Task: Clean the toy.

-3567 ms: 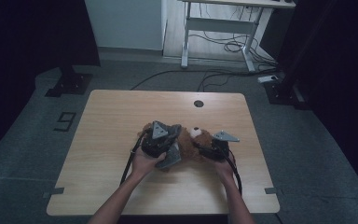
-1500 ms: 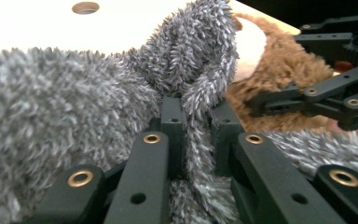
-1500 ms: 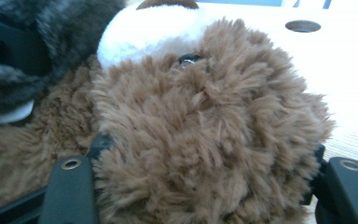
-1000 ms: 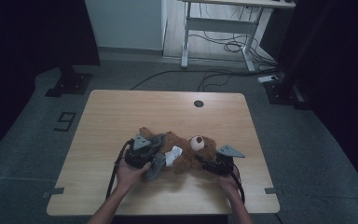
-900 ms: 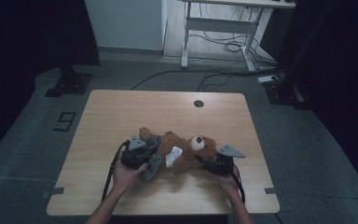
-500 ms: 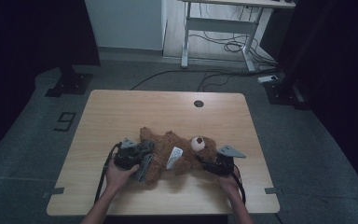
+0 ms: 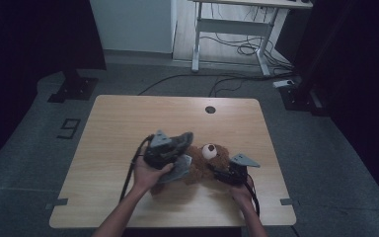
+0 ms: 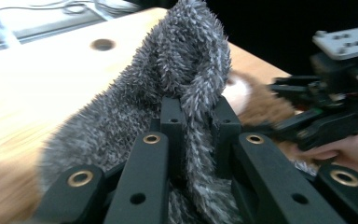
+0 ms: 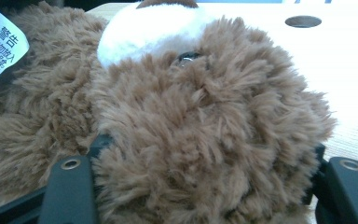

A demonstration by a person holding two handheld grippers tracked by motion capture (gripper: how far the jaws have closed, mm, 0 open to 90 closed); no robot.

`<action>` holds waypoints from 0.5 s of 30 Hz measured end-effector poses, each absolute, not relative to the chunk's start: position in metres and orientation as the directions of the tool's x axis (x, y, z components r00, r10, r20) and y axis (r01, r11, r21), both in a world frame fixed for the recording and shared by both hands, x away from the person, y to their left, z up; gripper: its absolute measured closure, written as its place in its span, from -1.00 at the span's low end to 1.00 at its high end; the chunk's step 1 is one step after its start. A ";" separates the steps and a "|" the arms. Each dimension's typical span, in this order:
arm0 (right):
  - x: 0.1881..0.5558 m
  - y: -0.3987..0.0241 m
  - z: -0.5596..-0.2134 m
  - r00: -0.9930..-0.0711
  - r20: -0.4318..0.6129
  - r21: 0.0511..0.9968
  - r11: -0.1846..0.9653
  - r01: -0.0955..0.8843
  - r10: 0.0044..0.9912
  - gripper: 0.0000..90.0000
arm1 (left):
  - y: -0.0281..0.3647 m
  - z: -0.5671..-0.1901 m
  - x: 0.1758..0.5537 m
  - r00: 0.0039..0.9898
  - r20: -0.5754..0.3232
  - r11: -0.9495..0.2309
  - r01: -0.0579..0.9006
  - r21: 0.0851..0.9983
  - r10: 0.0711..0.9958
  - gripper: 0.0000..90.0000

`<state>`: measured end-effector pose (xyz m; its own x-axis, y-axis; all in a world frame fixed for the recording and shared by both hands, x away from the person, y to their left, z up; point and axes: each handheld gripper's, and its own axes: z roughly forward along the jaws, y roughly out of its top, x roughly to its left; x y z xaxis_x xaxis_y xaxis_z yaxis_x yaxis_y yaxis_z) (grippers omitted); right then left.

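A brown teddy bear (image 7: 208, 159) lies on the wooden table (image 7: 128, 123), its white muzzle (image 9: 154, 32) turned up. My right gripper (image 7: 219, 171) is shut on the bear's furry head (image 9: 214, 121), which fills the space between its jaws. My left gripper (image 7: 170, 148) hangs above the bear's left side, shut on a fold of grey fuzzy cloth (image 8: 186, 70). The cloth (image 7: 179, 167) droops from that gripper over the bear's body. In the left gripper view the right gripper (image 8: 326, 107) lies off to the right, next to the muzzle (image 8: 237, 93).
A white printed label (image 9: 0, 44) sticks out of the bear's fur. There is a round cable hole (image 7: 210, 109) near the table's far edge. A desk frame and cables (image 7: 237, 44) stand on the floor beyond. Bare wood lies to the left and at the back.
My left gripper has risen and moved right from the table's left front, carrying the grey cloth over the bear and covering its label. The right gripper has stayed put.
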<state>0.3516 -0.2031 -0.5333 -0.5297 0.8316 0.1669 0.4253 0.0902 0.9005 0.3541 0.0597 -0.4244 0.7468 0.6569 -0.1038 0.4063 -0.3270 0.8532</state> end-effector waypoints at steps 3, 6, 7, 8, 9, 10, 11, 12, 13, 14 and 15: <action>0.352 -0.204 -0.533 -0.534 0.166 0.900 0.093 0.425 0.829 -0.27 | 0.028 -0.434 0.357 0.780 -0.106 -0.383 0.415 0.826 0.616 0.76; 0.352 -0.205 -0.534 -0.538 0.169 0.901 0.092 0.424 0.826 -0.27 | 0.009 -0.453 0.355 0.802 -0.097 -0.453 0.427 0.783 0.589 0.76; 0.352 -0.205 -0.534 -0.539 0.170 0.900 0.092 0.425 0.825 -0.27 | 0.007 -0.461 0.354 0.803 -0.093 -0.466 0.431 0.773 0.588 0.76; 0.352 -0.206 -0.534 -0.540 0.172 0.899 0.093 0.428 0.824 -0.27 | 0.006 -0.468 0.353 0.803 -0.096 -0.477 0.440 0.761 0.588 0.76; 0.352 -0.206 -0.534 -0.540 0.174 0.899 0.091 0.428 0.823 -0.28 | 0.007 -0.475 0.352 0.800 -0.105 -0.477 0.451 0.754 0.591 0.76; 0.353 -0.207 -0.534 -0.541 0.178 0.898 0.089 0.430 0.822 -0.28 | 0.009 -0.481 0.351 0.798 -0.114 -0.476 0.459 0.750 0.591 0.76; 0.353 -0.207 -0.534 -0.541 0.181 0.897 0.087 0.433 0.821 -0.28 | 0.012 -0.485 0.350 0.798 -0.124 -0.467 0.462 0.753 0.589 0.76; 0.353 -0.207 -0.534 -0.543 0.181 0.897 0.089 0.433 0.820 -0.28 | 0.014 -0.487 0.348 0.798 -0.130 -0.463 0.464 0.756 0.589 0.76; 0.353 -0.207 -0.534 -0.544 0.178 0.897 0.092 0.432 0.820 -0.28 | 0.015 -0.488 0.346 0.799 -0.124 -0.467 0.461 0.754 0.588 0.76; 0.352 -0.206 -0.534 -0.544 0.176 0.898 0.093 0.431 0.821 -0.28 | 0.015 -0.489 0.343 0.801 -0.113 -0.477 0.456 0.752 0.587 0.76; 0.352 -0.206 -0.534 -0.543 0.177 0.897 0.092 0.432 0.821 -0.28 | 0.014 -0.490 0.340 0.805 -0.095 -0.494 0.446 0.746 0.585 0.76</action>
